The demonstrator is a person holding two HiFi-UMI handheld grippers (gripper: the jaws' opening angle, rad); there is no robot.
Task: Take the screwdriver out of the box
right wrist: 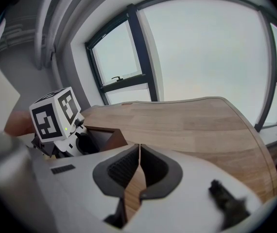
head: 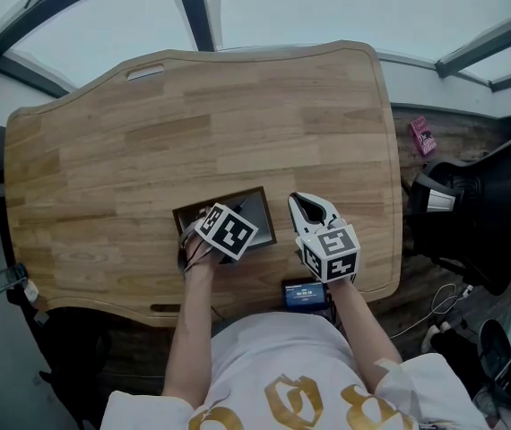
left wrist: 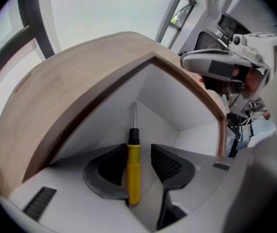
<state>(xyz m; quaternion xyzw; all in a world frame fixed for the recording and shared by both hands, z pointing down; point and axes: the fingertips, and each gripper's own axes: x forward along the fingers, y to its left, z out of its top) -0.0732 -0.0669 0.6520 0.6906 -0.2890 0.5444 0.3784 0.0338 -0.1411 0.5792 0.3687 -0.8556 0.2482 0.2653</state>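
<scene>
A shallow box point(head: 260, 206) with a brown rim and pale inside sits near the table's front edge. In the left gripper view a screwdriver point(left wrist: 134, 171) with a yellow handle and a thin metal shaft lies on the white floor of the box point(left wrist: 187, 81). My left gripper point(left wrist: 139, 150) points steeply down into the box. Its jaws straddle the handle: the left pad is against it and the right pad stands off with a gap. My right gripper point(head: 300, 202) hovers just right of the box, shut and empty point(right wrist: 139, 147).
The wooden table point(head: 238, 124) stretches far behind the box. A small device with a blue screen point(head: 305, 293) sits at the front edge. A black office chair point(head: 480, 213) stands to the right, a pink item point(head: 423, 136) lies beyond the table's right side.
</scene>
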